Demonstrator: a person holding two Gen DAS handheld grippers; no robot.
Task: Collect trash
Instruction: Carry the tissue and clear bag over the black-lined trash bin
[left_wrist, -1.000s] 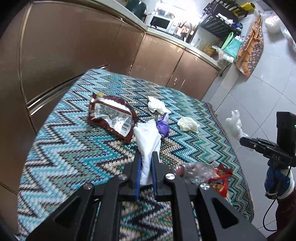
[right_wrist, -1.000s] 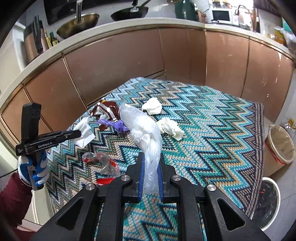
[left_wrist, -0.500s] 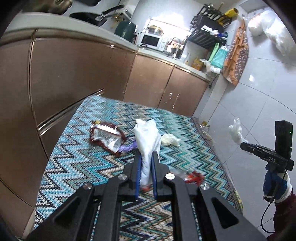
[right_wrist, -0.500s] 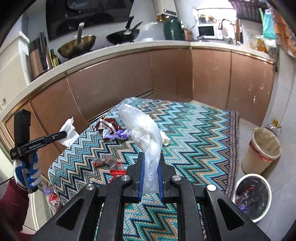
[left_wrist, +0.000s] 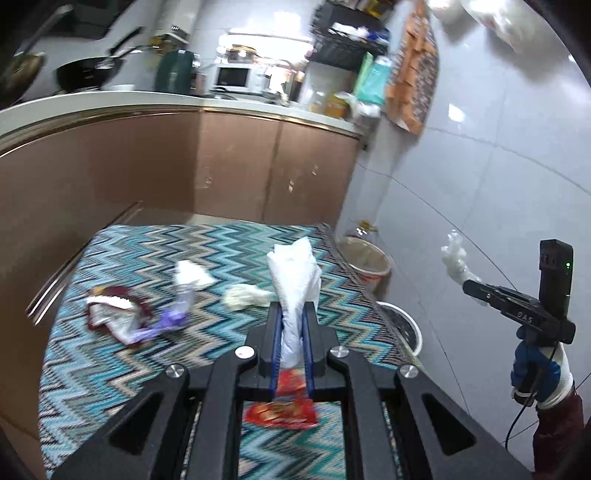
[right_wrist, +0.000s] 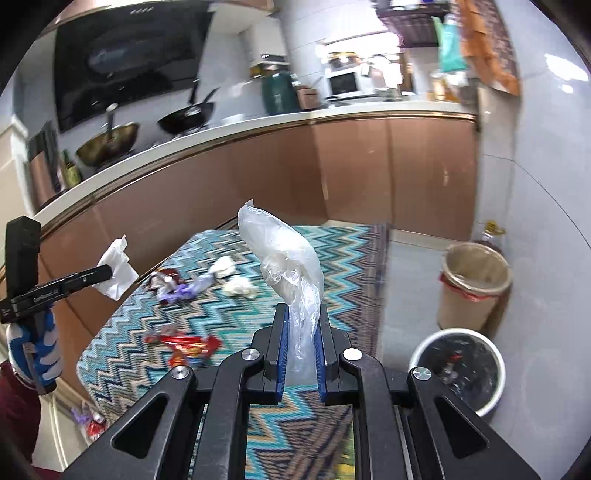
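My view: brown cabinets (right_wrist: 369, 170) under white counter (right_wrist: 258, 125) at 12 o'clock. Black hood (right_wrist: 129, 66) at 10. Microwave (right_wrist: 343, 83) at 1. Pale tiled wall (left_wrist: 480, 166) at 3.

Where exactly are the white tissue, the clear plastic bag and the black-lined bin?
white tissue (left_wrist: 293, 273), left wrist view, on its upper bunched part above the tongs.
clear plastic bag (right_wrist: 284, 251), right wrist view, on its puffed middle.
black-lined bin (right_wrist: 417, 356), right wrist view, on its white rim.
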